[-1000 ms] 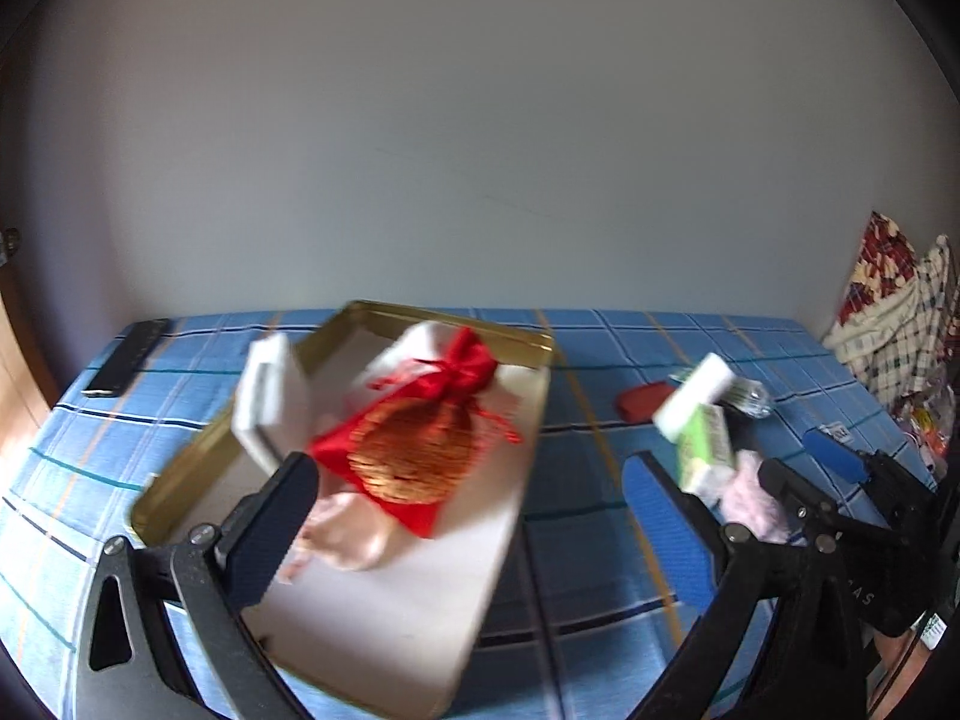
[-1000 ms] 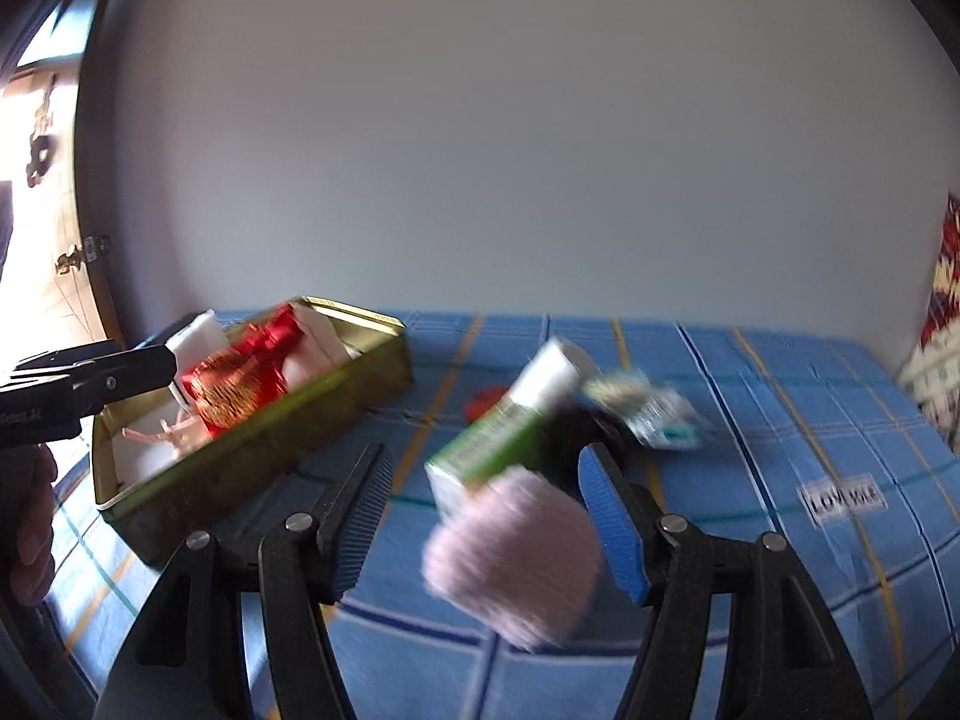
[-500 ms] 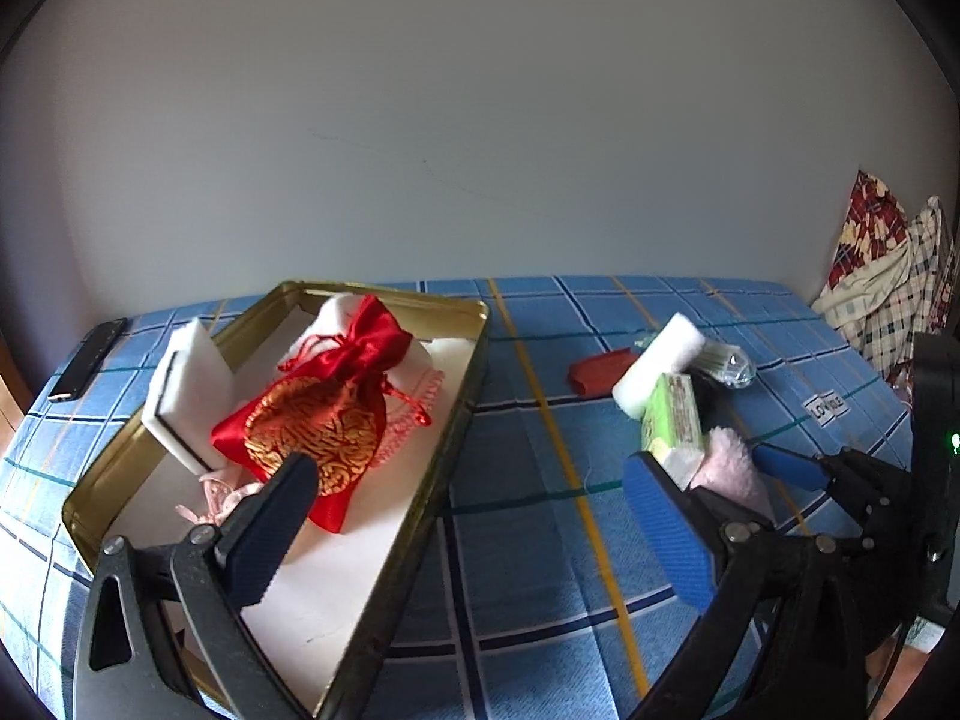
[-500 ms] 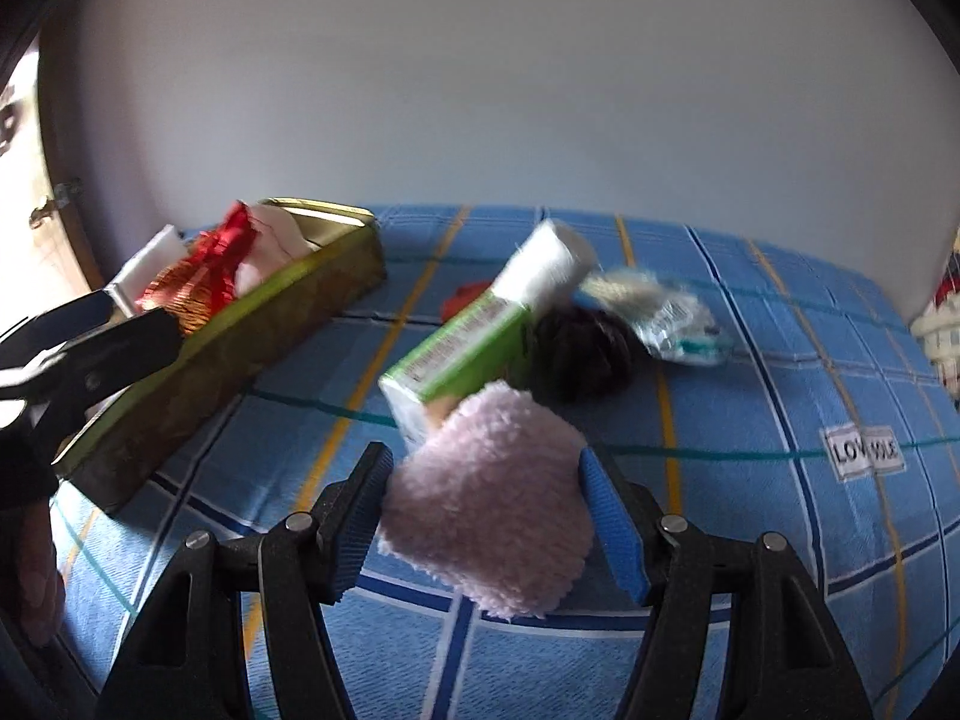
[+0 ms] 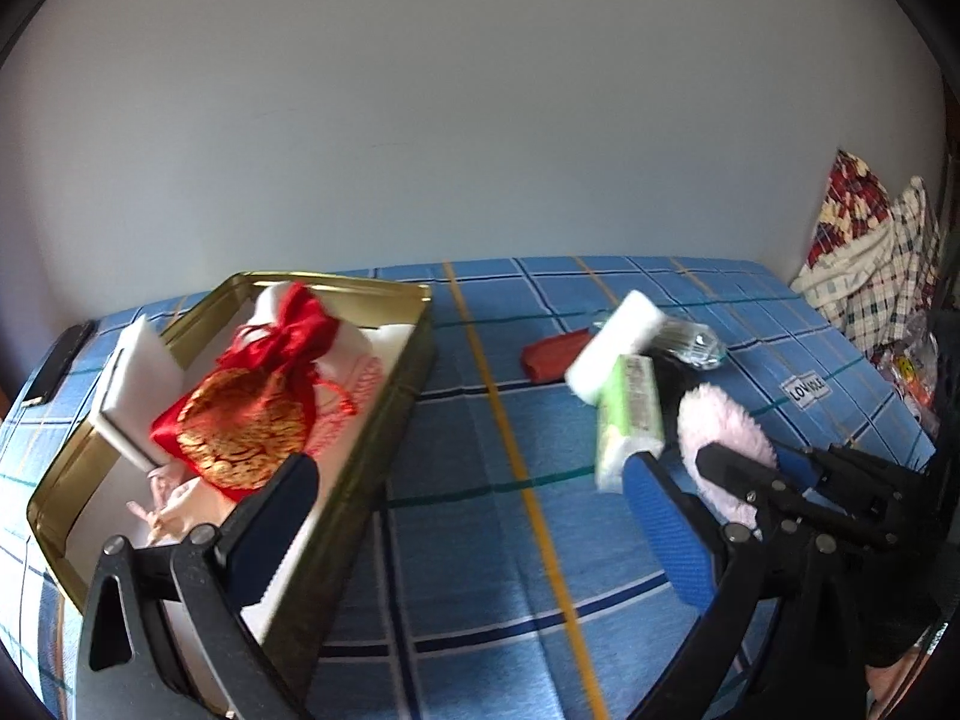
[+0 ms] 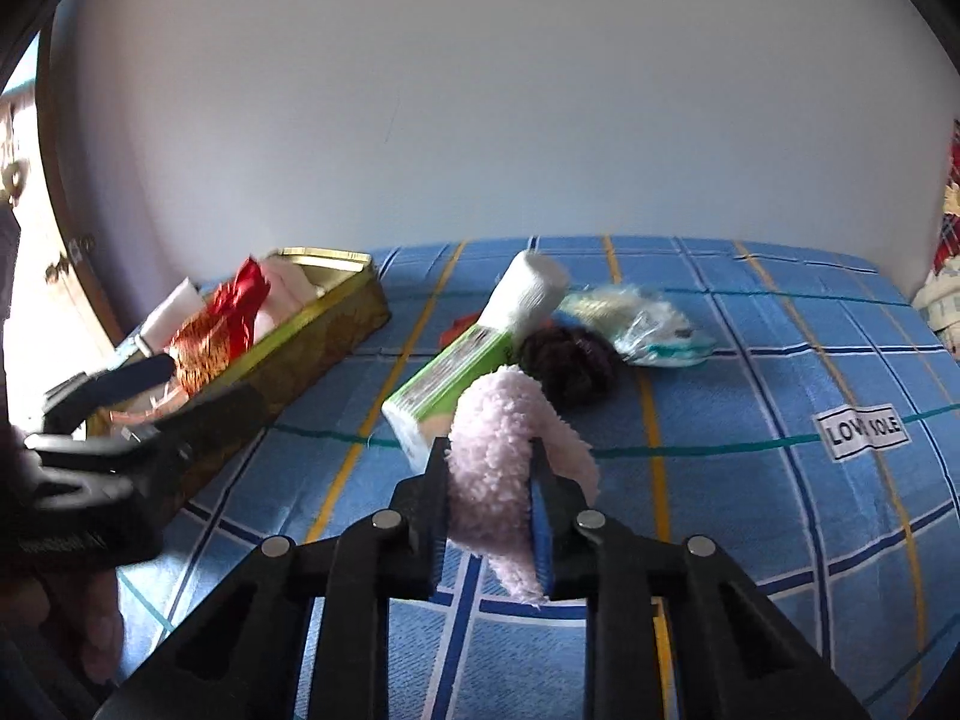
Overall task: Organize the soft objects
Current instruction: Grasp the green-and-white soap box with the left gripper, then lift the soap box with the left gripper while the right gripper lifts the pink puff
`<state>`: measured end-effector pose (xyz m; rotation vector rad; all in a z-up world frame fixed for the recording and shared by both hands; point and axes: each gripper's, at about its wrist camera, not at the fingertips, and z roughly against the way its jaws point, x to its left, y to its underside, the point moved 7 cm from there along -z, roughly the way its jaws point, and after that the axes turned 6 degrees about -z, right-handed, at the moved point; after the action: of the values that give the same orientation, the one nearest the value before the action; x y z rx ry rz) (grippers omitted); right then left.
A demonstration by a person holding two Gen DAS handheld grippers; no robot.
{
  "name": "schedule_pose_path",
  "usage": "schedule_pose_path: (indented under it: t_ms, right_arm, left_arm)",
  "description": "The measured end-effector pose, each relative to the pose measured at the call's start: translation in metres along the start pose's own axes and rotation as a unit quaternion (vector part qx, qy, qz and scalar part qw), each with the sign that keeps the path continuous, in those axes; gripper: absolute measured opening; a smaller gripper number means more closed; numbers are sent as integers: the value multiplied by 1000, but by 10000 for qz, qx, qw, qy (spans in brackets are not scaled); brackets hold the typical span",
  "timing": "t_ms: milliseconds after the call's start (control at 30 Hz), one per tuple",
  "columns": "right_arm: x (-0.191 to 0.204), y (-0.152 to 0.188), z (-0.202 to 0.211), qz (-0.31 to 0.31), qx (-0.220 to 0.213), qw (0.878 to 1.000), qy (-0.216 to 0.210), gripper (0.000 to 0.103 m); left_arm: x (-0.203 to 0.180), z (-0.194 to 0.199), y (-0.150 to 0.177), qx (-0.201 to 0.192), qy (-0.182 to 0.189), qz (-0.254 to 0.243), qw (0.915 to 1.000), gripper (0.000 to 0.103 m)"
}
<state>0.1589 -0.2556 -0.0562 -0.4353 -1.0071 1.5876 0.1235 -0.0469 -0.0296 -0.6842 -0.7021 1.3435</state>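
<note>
Gold tin point(image 5: 384, 414) sits on the left of the blue checked bed point(image 5: 480, 510), holding one red pouch point(image 5: 252, 402). Over its near edge the left tool point(image 5: 474, 516) hangs wide open, empty. Right of it, the right tool point(image 6: 489, 501) is closing on one pink fluffy cloth point(image 6: 498, 456), which points up and away.

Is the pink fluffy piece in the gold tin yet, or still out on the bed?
Out. The pink fluffy piece sits squeezed in the closing right gripper over the blue checked bedspread, apart from the gold tin.
</note>
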Motion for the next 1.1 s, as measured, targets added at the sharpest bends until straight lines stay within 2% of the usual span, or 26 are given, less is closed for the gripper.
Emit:
schedule_pose_path:
  t_ms: [133, 233, 367, 433, 533, 600, 667, 733, 800, 833, 867, 1100]
  right_arm:
    - [-14, -9, 5, 46, -249, 9990, 367, 24]
    - [-29, -15, 7, 11, -333, 9976, 601, 24]
    - [-45, -20, 7, -204, -397, 9968, 665, 24]
    - [-51, -21, 8, -306, -423, 9965, 646, 24]
    - [-55, -22, 9, -427, -473, 9959, 639, 24]
    - [-58, -22, 10, -463, -498, 9955, 656, 24]
    - [-56, -22, 10, -447, -517, 9954, 677, 25]
    - [-56, -21, 10, -439, -520, 9952, 697, 25]
    - [-56, -21, 9, -439, -506, 9953, 695, 25]
    - [-56, -22, 9, -440, -507, 9953, 699, 25]
    - [-56, -22, 8, -436, -511, 9952, 709, 25]
    - [-50, -23, 17, -261, -769, 9935, 796, 25]
  left_arm:
    - [-15, -9, -3, 53, 7, -191, 9998, 102]
    - [-27, -17, -8, 111, 153, -246, 9995, 102]
    - [-41, -27, -13, 162, 323, -330, 9988, 101]
    - [-46, -33, -14, 205, 371, -398, 9983, 97]
    - [-54, -45, -13, 354, 478, -478, 9971, 86]
    - [-58, -52, -11, 441, 557, -473, 9964, 75]
    - [-62, -60, -10, 542, 691, -465, 9951, 72]
    - [-65, -67, -8, 638, 785, -431, 9939, 61]
    - [-69, -72, -6, 706, 823, -502, 9928, 43]
    - [-71, -73, -5, 715, 873, -542, 9921, 38]
    - [-73, -73, -3, 726, 926, -567, 9914, 25]
    - [-64, -67, -1, 590, 886, -480, 9932, 23]
